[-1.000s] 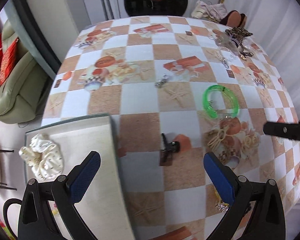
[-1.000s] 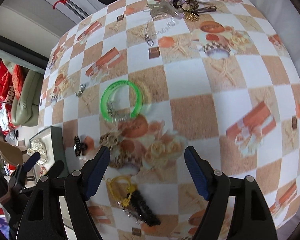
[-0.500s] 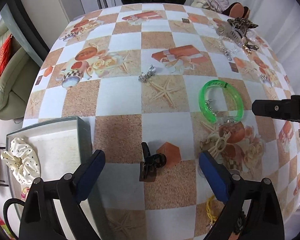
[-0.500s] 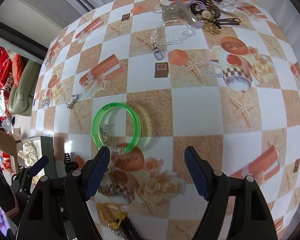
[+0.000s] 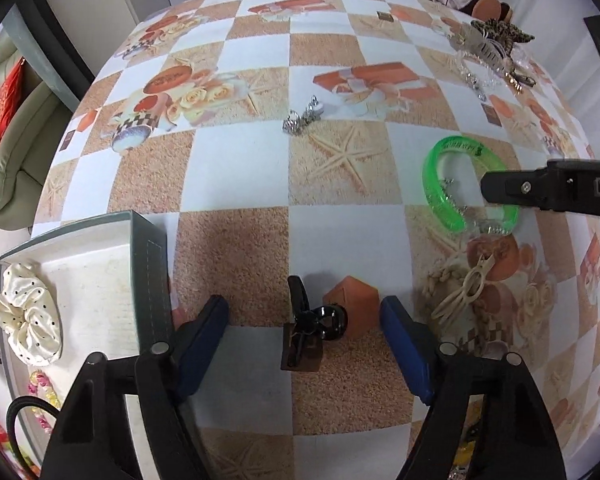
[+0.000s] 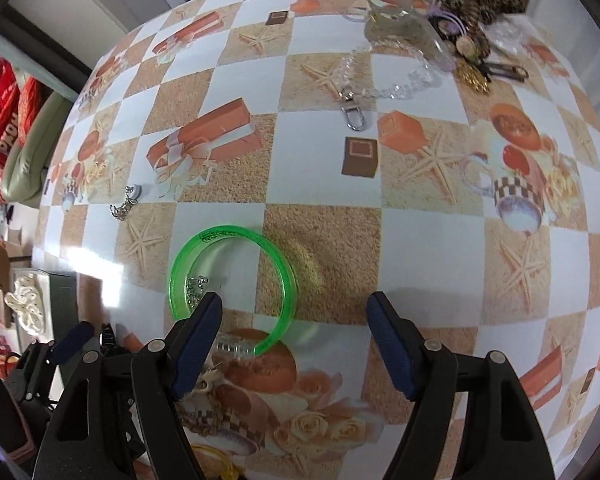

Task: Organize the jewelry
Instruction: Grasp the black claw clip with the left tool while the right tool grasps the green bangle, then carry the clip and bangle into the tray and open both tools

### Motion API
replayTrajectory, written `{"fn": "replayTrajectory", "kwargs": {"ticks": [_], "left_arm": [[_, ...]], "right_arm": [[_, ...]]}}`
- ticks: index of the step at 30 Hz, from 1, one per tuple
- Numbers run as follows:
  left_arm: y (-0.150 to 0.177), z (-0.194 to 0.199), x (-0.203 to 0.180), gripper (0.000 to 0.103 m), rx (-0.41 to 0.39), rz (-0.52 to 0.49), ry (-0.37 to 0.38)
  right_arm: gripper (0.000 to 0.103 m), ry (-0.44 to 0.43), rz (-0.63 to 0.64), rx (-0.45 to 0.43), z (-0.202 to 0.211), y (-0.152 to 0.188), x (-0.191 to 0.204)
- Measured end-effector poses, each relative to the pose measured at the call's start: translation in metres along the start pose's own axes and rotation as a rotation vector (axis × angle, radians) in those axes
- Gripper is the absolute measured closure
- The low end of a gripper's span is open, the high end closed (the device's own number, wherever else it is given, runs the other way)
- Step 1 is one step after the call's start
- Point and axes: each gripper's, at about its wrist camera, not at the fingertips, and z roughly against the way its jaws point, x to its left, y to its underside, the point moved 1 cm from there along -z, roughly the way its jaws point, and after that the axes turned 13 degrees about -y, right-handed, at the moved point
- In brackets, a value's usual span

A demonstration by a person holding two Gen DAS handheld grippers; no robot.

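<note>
I am lowering my left gripper (image 5: 304, 344) toward the black hair clip (image 5: 314, 322), which is now sitting between my blue pads instead of ahead of them, and my jaws are closing around it without touching. I am also sliding my right gripper (image 6: 294, 344) forward and down, so the green bangle (image 6: 232, 288) is now reaching my left fingertip (image 6: 202, 322) as those jaws are closing slightly.

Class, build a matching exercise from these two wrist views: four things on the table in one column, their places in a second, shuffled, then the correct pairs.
1 green bangle
2 black hair claw
3 cream scrunchie
4 clear chain

A inside the grey tray
B far end, by the leopard-print bow
C between the left gripper's fingers
D partly under the right gripper's left finger

1-D, 2-C, 3-A, 4-B
</note>
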Motion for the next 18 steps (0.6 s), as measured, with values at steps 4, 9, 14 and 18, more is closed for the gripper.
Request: {"fn": "replayTrajectory", "kwargs": {"ticks": [4,9,14,18], "left_arm": [[0.000,0.002,-0.002,0.029,-0.008,-0.010,0.011],[0.000,0.008,-0.007,0.064,-0.031,-0.027,0.021],[-0.003,0.011,-0.003,0.075,-0.036,-0.007,0.048],[0.001,0.018,-0.001,0.075,-0.051,-0.004,0.059]], "right_arm": [[0.038,0.071,0.045,-0.001,-0.003,0.000,0.008],[0.056,0.160,0.096,-0.008,-0.005,0.003,0.014],[0.090,0.153,0.096,-0.026,-0.003,0.001,0.014],[0.096,0.100,0.053,-0.056,0.005,0.002,0.006]]}}
